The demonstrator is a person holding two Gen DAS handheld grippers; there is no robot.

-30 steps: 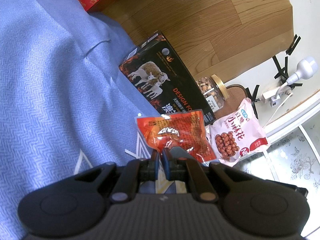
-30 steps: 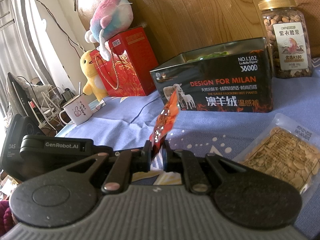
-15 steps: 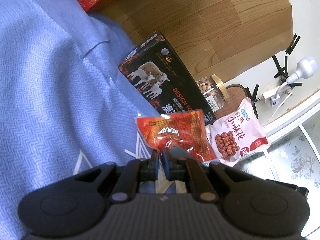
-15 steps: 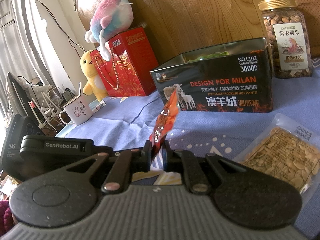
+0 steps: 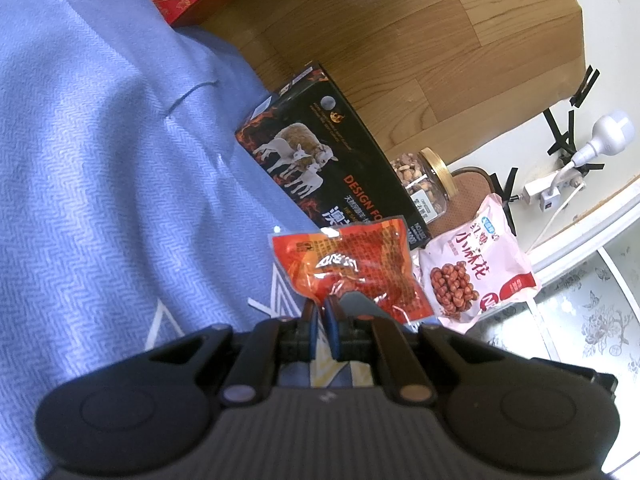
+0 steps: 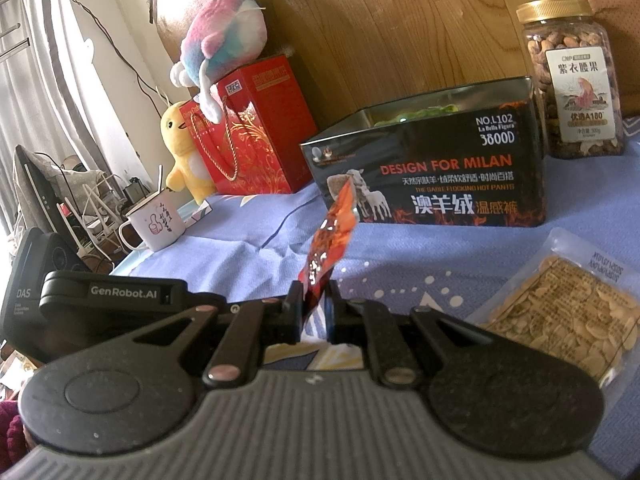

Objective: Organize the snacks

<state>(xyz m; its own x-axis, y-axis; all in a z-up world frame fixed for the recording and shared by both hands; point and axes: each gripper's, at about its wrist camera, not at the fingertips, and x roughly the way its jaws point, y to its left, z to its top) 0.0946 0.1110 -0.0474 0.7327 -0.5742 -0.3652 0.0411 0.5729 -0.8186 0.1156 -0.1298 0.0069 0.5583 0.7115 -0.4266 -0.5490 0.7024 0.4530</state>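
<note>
A blue cloth with a fine herringbone weave and white triangle outlines covers the surface. A black tin carries orange flame print, white sheep and orange and white lettering. An orange-red snack packet has dark small print and glossy highlights. A pale pink bag shows brown twisted snacks and red lettering. A clear jar of brown nuts has a gold lid. A red box bears gold scrollwork. A plush toy is pastel pink, blue and white; another toy is yellow. A white mug has red markings.
</note>
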